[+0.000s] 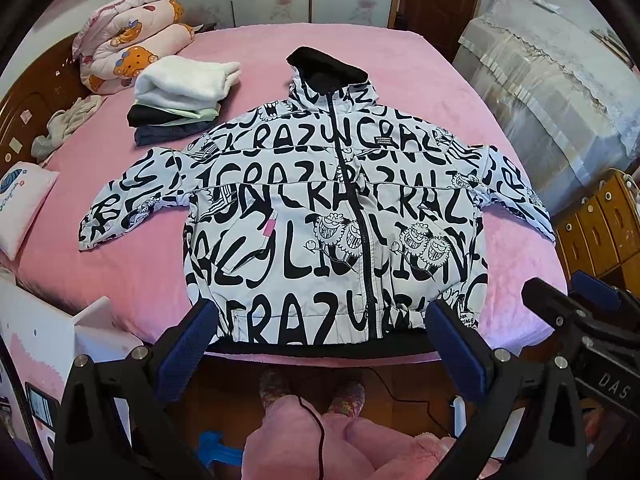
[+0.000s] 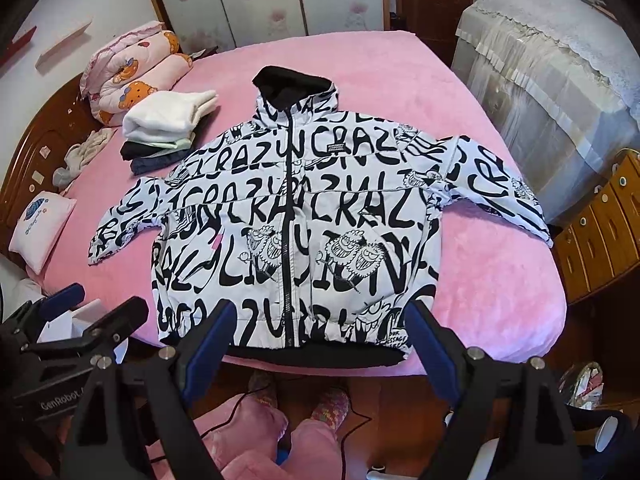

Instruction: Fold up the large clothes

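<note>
A white hooded jacket (image 1: 320, 208) with black lettering lies flat and zipped, front up, on the pink bed (image 1: 132, 264), sleeves spread to both sides, hem at the near edge. It also shows in the right wrist view (image 2: 296, 224). My left gripper (image 1: 324, 320) is open and empty, held above the hem at the bed's near edge. My right gripper (image 2: 320, 324) is open and empty, also above the hem. Each gripper shows at the edge of the other's view: the right one (image 1: 568, 292) and the left one (image 2: 100, 304).
A stack of folded clothes (image 1: 180, 100) lies at the far left of the bed, with a rolled quilt (image 1: 128, 36) behind it and a small pillow (image 1: 24, 204) at the left. A covered cabinet (image 1: 552, 80) and wooden drawers (image 1: 600, 224) stand at the right. The person's feet (image 1: 312, 392) stand below.
</note>
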Demonstrator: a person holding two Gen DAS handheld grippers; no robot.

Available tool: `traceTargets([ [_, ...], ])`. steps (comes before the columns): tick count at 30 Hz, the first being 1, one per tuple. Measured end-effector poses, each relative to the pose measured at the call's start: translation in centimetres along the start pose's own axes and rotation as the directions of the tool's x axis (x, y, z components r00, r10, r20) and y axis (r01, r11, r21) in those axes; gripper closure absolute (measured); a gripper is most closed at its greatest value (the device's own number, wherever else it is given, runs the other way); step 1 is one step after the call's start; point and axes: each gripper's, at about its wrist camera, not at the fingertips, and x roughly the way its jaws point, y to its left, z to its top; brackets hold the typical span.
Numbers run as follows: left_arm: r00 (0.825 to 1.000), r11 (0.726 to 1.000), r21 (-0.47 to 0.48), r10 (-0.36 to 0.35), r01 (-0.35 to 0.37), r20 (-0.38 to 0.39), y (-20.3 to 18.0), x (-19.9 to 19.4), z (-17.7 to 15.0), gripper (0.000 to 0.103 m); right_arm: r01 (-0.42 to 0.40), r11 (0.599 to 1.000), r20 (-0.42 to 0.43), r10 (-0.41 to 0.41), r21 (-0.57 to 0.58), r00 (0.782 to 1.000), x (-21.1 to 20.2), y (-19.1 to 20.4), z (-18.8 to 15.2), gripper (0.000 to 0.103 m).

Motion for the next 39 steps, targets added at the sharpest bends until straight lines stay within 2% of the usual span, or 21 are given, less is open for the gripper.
traceTargets([
  [12,1.000,1.000,0.003,0.026,-0.026,0.010,-0.8,0.1,-0.3,0.000,-0.018,1.000,0.011,0.018,0.023,1.000,0.8,-0.6,0.5,0.017],
  [18,0.999,0.999,-0.029,0.032,-0.032,-0.014,0.3,0.7,0.2,0.000,-0.050,0.998,-0.042,0.051,0.025,0.998,2.7,-0.3,1.2,0.017],
  [23,0.997,0.996,-0.088,0.014,-0.020,-0.071,2.4,2.2,0.7,0.000,-0.034,0.999,-0.113,0.034,0.005,0.993,4.7,0.8,1.9,0.017],
  [27,0.985,0.989,-0.116,0.079,-0.097,-0.151,4.7,4.0,0.6,0.001,-0.037,0.999,-0.167,0.038,0.010,0.985,6.4,1.9,2.3,0.017],
  [29,0.978,0.983,-0.138,0.096,-0.123,-0.183,6.1,4.8,0.5,0.001,-0.032,0.999,-0.219,0.031,-0.004,0.975,7.9,3.0,2.3,0.017],
  [32,0.971,0.972,-0.197,0.084,-0.129,-0.223,9.0,6.1,0.5,0.001,-0.011,0.999,-0.309,0.000,-0.033,0.951,10.3,4.9,2.3,0.017],
  [36,0.941,0.950,-0.213,0.161,-0.229,-0.297,13.0,8.4,0.7,0.001,-0.023,0.997,-0.408,-0.008,-0.071,0.913,13.0,8.3,2.0,0.017],
  [37,0.937,0.947,-0.218,0.164,-0.237,-0.310,14.3,9.1,0.9,0.001,-0.022,0.996,-0.428,-0.016,-0.084,0.904,13.7,9.2,2.0,0.017],
  [39,0.938,0.946,-0.236,0.141,-0.221,-0.316,16.6,10.3,1.4,0.001,-0.023,0.993,-0.472,-0.034,-0.114,0.881,15.2,11.4,1.9,0.017],
])
